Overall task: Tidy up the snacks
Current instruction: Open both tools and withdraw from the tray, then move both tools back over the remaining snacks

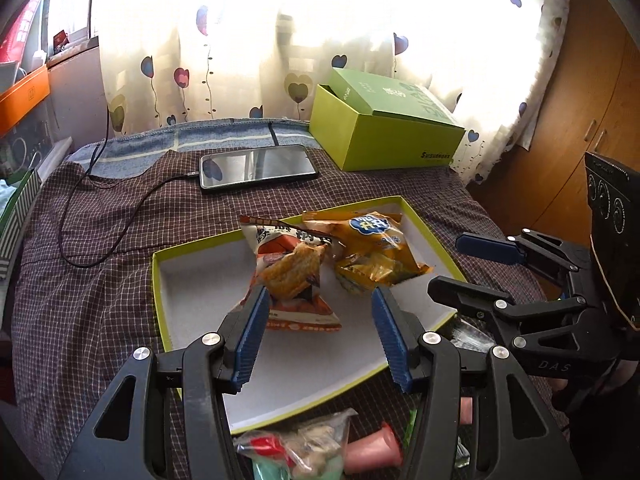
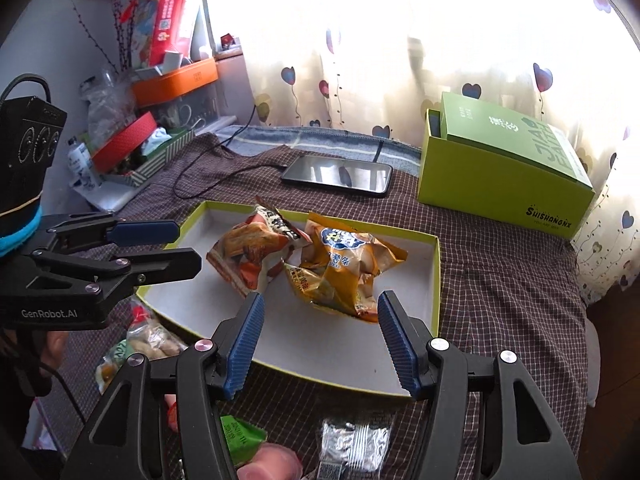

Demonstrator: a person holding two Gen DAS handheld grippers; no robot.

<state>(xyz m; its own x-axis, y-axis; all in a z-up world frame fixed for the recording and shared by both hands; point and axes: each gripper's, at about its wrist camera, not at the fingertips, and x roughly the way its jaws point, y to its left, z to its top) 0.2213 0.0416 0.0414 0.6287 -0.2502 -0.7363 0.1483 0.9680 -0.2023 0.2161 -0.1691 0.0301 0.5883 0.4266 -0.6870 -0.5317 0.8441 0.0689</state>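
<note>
A shallow green-rimmed tray point(image 1: 192, 304) point(image 2: 434, 276) lies on the checked cloth. In it lie an orange-and-white snack bag point(image 1: 290, 276) point(image 2: 248, 250) and a yellow snack bag point(image 1: 372, 252) point(image 2: 344, 268). My left gripper point(image 1: 318, 336) is open and empty above the tray's near part, just short of the orange bag. My right gripper point(image 2: 320, 340) is open and empty over the tray's near edge, close to the yellow bag. Each gripper also shows in the other's view: the right point(image 1: 472, 268), the left point(image 2: 168, 246). Loose snacks lie in front of the tray: a clear packet point(image 1: 304, 444) point(image 2: 156, 340), a green packet point(image 2: 240, 436), a silver packet point(image 2: 354, 444).
A phone point(image 1: 258, 166) point(image 2: 338, 174) on a charging cable lies behind the tray. A green box point(image 1: 384, 132) point(image 2: 504, 176) with a shifted lid stands at the back right. Boxes and clutter point(image 2: 132, 148) stand at the left. A curtain hangs behind; a wooden cabinet point(image 1: 580, 120) is at right.
</note>
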